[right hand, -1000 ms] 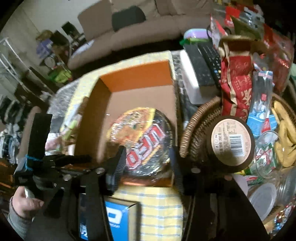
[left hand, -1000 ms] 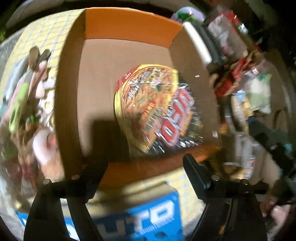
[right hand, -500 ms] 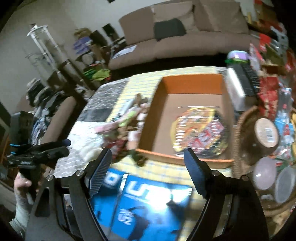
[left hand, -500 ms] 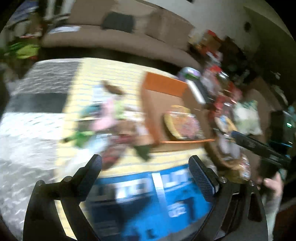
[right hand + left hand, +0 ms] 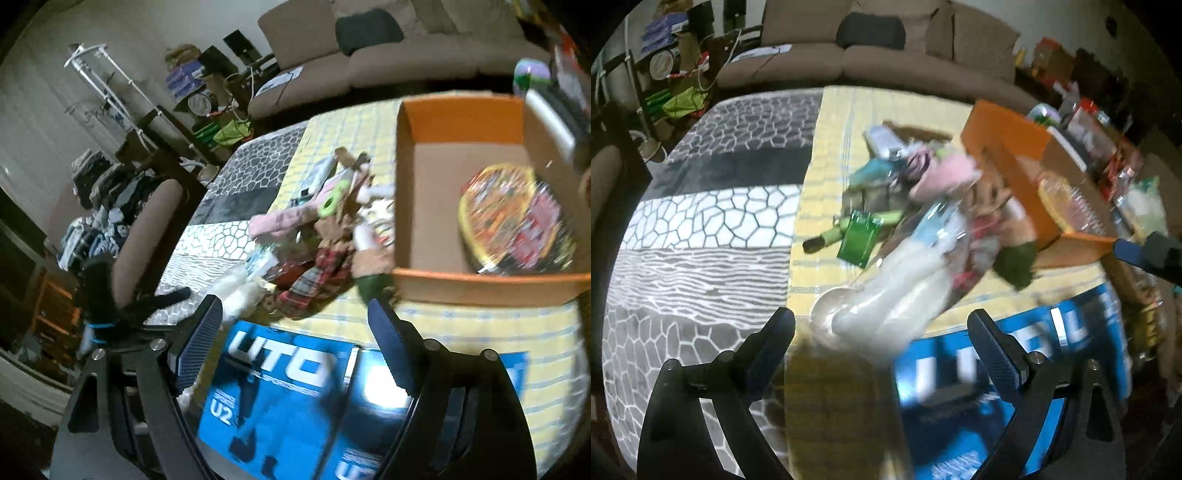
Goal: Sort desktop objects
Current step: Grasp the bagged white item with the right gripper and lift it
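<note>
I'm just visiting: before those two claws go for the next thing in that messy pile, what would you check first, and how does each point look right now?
1. Left gripper empty: ok, its jaws have just been opening, nothing between them.
2. Right gripper empty: ok, jaws just opened, nothing held.
3. Cardboard box has room: ok, only the noodle bowl lies inside, bare floor beside it.
4. Pile of small items within view: ok, it sits on the yellow cloth left of the box.
5. One item easy to single out: cannot tell, the pile is tangled and blurred.
</note>
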Demonstrator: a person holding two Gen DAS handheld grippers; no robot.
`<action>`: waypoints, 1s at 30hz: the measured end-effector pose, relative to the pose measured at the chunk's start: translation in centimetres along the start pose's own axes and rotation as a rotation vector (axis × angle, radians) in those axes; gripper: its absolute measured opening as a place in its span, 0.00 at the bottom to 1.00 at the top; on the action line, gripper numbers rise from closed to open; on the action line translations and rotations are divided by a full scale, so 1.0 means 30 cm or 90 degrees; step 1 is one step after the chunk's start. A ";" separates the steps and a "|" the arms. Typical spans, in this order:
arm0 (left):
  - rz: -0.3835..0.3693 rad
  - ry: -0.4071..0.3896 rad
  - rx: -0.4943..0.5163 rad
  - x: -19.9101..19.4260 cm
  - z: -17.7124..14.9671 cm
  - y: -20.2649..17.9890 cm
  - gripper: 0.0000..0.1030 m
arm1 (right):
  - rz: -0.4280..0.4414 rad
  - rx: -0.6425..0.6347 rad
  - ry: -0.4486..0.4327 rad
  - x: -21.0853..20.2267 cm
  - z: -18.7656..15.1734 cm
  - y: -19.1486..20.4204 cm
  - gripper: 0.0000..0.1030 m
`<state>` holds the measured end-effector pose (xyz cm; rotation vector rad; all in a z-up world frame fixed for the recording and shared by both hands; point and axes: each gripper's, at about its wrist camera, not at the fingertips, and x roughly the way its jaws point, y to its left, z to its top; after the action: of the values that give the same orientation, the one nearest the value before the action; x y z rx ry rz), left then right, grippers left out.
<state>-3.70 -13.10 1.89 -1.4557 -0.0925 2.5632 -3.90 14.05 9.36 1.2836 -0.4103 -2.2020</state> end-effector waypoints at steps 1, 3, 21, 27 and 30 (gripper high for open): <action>0.011 0.001 0.007 0.015 -0.007 -0.008 0.94 | 0.007 0.009 0.003 0.031 -0.010 -0.006 0.77; 0.042 0.002 0.021 0.060 -0.012 -0.011 0.94 | 0.017 0.022 0.008 0.081 -0.025 -0.015 0.77; -0.287 -0.050 -0.193 -0.002 0.037 0.151 0.35 | 0.104 0.052 -0.041 0.117 -0.025 -0.078 0.79; -0.443 -0.030 -0.208 -0.004 0.020 0.098 0.35 | 0.227 0.129 -0.006 0.245 -0.024 -0.069 0.79; -0.482 -0.004 -0.194 0.005 0.007 0.061 0.35 | 0.267 0.183 0.015 0.342 -0.014 -0.085 0.79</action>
<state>-4.21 -14.86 1.60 -1.1787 -0.8820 1.9727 -8.34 9.96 0.66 1.2302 -0.9241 -1.8167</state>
